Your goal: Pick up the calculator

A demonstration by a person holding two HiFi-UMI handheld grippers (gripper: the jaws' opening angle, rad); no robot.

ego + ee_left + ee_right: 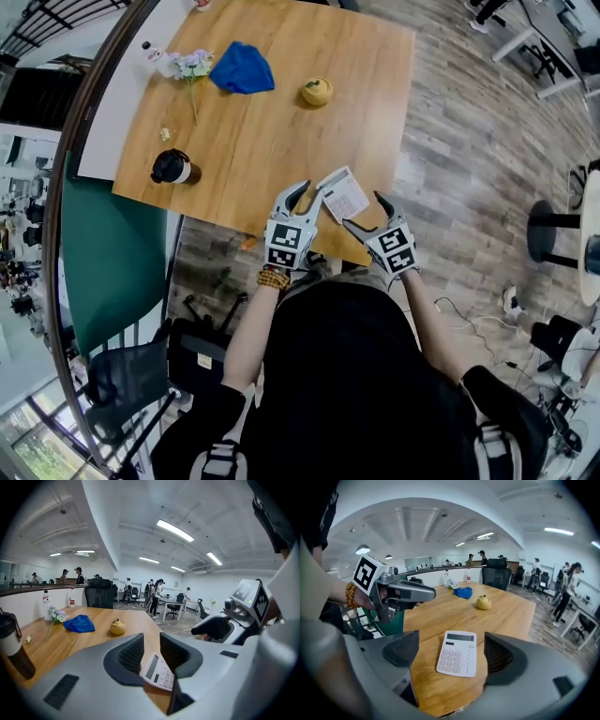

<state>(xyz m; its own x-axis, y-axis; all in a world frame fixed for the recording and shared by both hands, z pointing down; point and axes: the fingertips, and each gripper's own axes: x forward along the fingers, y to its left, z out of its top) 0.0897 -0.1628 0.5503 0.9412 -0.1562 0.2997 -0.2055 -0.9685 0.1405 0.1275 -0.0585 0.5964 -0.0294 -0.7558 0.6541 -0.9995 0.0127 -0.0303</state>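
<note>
A white calculator (344, 194) lies flat near the front edge of the wooden table (262, 131). My left gripper (305, 195) hovers just left of it, jaws a little apart and empty. In the left gripper view the calculator (158, 671) shows through the narrow gap of that gripper (151, 651). My right gripper (368, 214) is at the calculator's near right corner, jaws spread wide. The right gripper view has the calculator (458, 653) lying between and beyond the open jaws of the right gripper (451, 648), untouched.
Further back on the table are a dark cup (172, 167), a blue cloth (242, 68), a small yellow fruit-shaped object (317, 91) and a sprig of flowers (190, 66). A black office chair (131, 375) stands on the floor to my left.
</note>
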